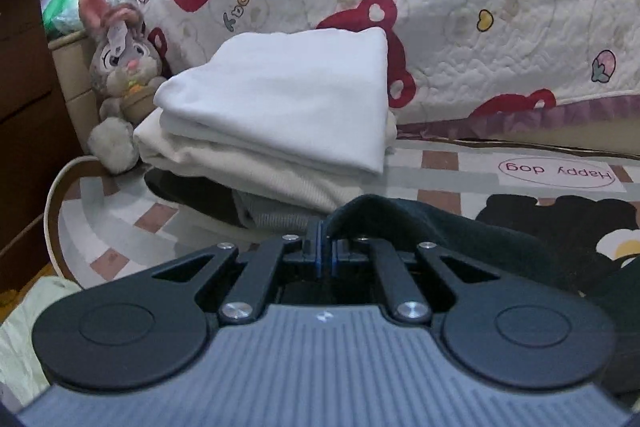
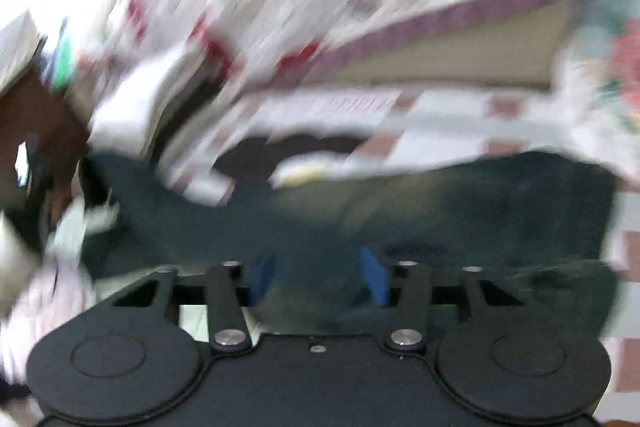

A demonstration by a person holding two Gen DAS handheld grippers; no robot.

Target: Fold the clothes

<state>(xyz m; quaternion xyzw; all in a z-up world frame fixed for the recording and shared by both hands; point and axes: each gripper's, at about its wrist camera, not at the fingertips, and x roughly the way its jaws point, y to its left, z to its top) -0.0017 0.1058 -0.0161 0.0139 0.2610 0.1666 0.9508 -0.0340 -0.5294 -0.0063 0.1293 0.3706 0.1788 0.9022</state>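
A dark green garment (image 1: pixel 460 227) is being held at one edge by the left gripper (image 1: pixel 326 247), its blue-padded fingers pinched closed on a raised fold of the cloth; the rest is being draped down to the right over the checked play mat (image 1: pixel 440 163). In the right wrist view, heavily motion-blurred, the same dark garment (image 2: pixel 440 211) is being spread across the mat just ahead of the right gripper (image 2: pixel 322 279), whose blue pads are being held apart with cloth lying between them, not clamped. The fabric is being judged soft, limp and light, likely to sag and bunch, not slippery or fragile. Hold is best being taken at hems or corners, pinching a full layer. A stack of folded white and cream clothes (image 1: pixel 276 115) is being kept behind on the mat, beside a plush rabbit (image 1: pixel 120 67) and against the bear-print quilt (image 1: pixel 460 7).
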